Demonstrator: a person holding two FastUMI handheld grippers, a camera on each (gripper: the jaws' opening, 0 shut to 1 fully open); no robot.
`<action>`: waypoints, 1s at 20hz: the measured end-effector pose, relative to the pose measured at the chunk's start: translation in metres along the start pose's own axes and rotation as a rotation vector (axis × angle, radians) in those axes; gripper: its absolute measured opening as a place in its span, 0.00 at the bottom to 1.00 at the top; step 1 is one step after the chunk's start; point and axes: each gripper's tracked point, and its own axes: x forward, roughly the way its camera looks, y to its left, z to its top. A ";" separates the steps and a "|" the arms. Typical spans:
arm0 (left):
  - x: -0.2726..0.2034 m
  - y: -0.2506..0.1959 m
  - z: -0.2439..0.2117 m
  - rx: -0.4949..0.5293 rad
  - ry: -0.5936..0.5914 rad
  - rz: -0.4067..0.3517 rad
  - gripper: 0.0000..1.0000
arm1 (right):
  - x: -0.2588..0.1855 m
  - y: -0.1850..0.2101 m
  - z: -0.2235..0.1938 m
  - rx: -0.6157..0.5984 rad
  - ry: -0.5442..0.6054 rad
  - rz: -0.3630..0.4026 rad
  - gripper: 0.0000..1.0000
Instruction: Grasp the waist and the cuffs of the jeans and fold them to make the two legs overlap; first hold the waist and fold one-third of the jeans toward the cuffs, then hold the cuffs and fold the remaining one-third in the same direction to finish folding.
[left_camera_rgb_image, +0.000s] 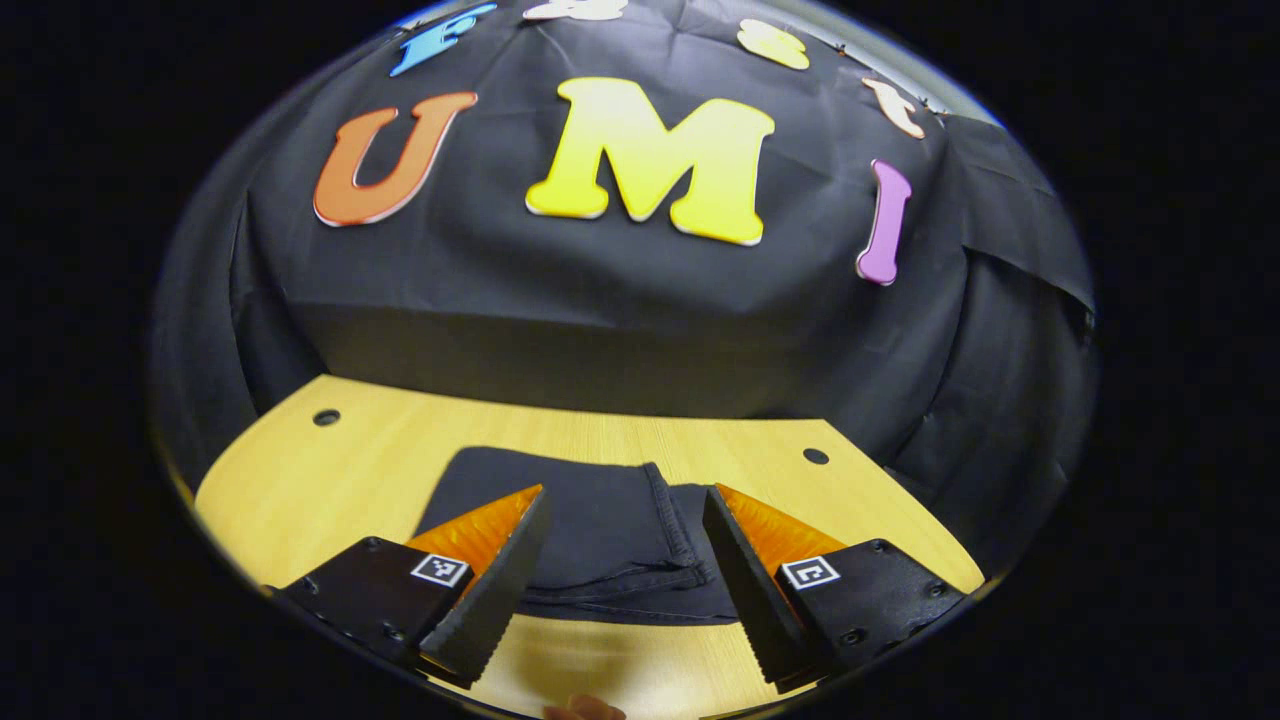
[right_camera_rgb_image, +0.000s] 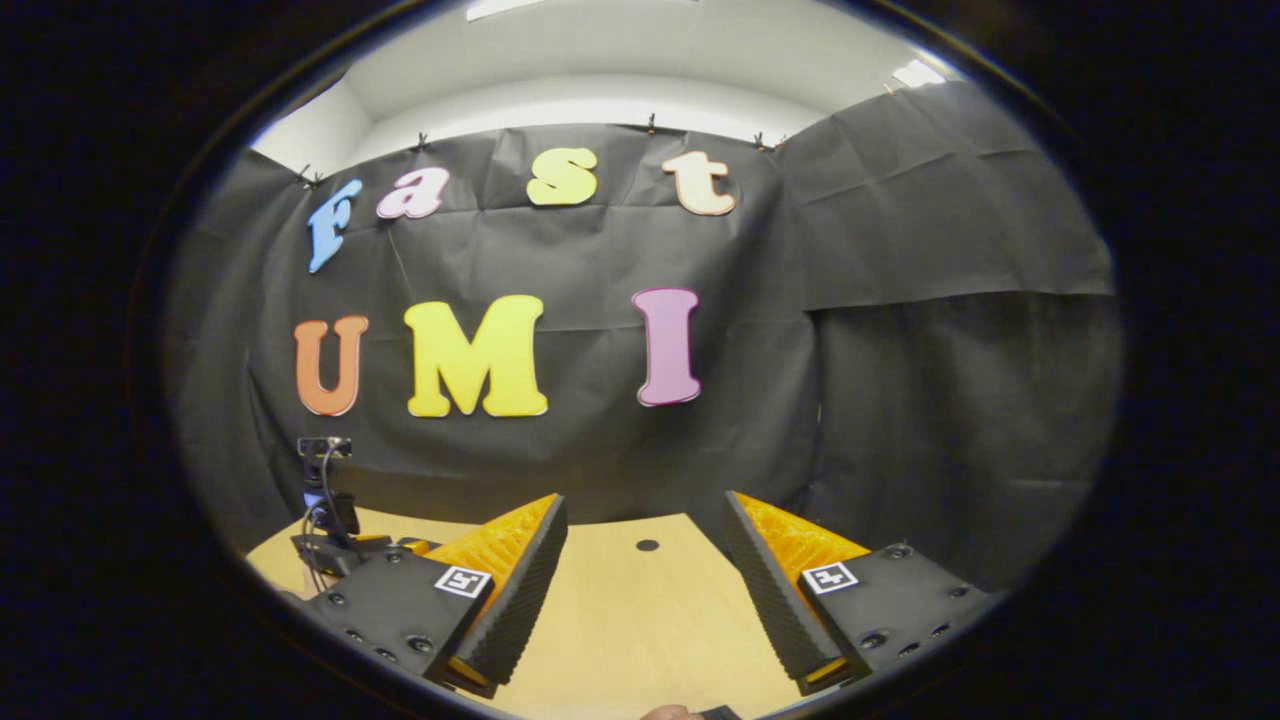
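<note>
Dark jeans (left_camera_rgb_image: 600, 530) lie folded into a compact stack on the wooden table (left_camera_rgb_image: 330, 470) in the left gripper view, with a stitched hem edge running down the middle. My left gripper (left_camera_rgb_image: 625, 495) hovers open just above and in front of the stack, its fingers spread to either side and holding nothing. My right gripper (right_camera_rgb_image: 645, 500) is open too, held over bare wooden table (right_camera_rgb_image: 640, 620) with nothing between its fingers.
Black cloth walls stand close behind the table. The tabletop has small round holes (left_camera_rgb_image: 326, 417) (left_camera_rgb_image: 815, 456) (right_camera_rgb_image: 647, 545). A small camera device with cables (right_camera_rgb_image: 325, 500) stands at the table's left in the right gripper view. A fingertip (left_camera_rgb_image: 585, 710) shows at the bottom edge.
</note>
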 end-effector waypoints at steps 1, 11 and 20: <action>-0.017 0.009 0.012 0.003 -0.030 0.009 0.98 | 0.004 0.010 -0.003 0.011 -0.002 0.022 0.96; -0.162 0.092 0.083 0.114 -0.233 0.156 0.98 | 0.046 0.137 -0.035 0.130 -0.053 0.189 0.98; -0.179 0.083 0.074 0.096 -0.229 0.131 0.98 | 0.039 0.185 -0.074 0.024 -0.042 0.246 0.98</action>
